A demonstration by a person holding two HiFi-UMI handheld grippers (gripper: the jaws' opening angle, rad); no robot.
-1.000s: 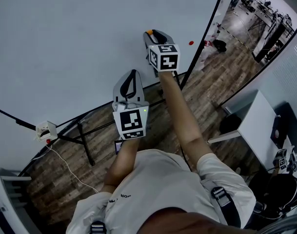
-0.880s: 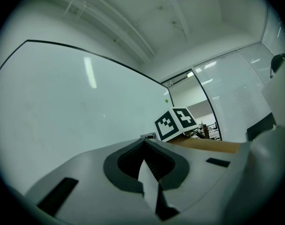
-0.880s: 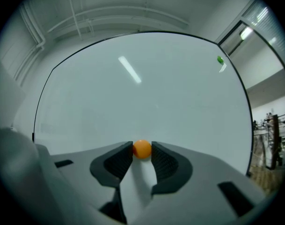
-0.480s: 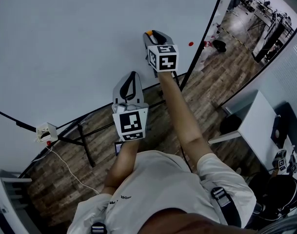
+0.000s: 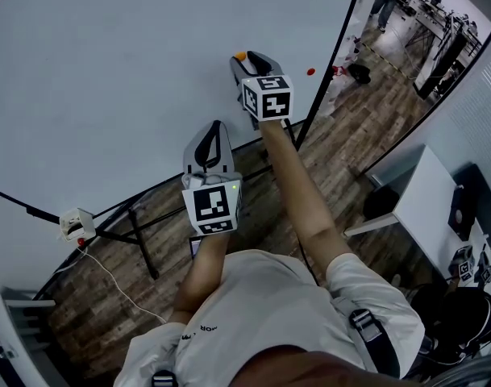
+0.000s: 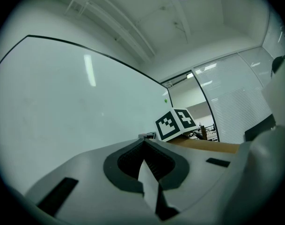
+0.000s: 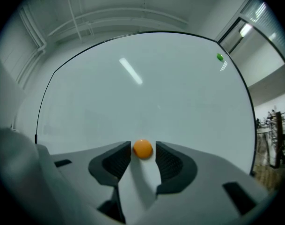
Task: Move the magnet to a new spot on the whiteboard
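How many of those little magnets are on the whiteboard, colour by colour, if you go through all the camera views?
Orange magnet: 1
Red magnet: 1
Green magnet: 1
Total: 3 magnets on the whiteboard

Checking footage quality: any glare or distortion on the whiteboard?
Right gripper view: a light streak glares on the whiteboard, edges bowed; the orange magnet is sharp. Left gripper view: similar streak, dark rounded corners. Head view: even light, board's edge curved.
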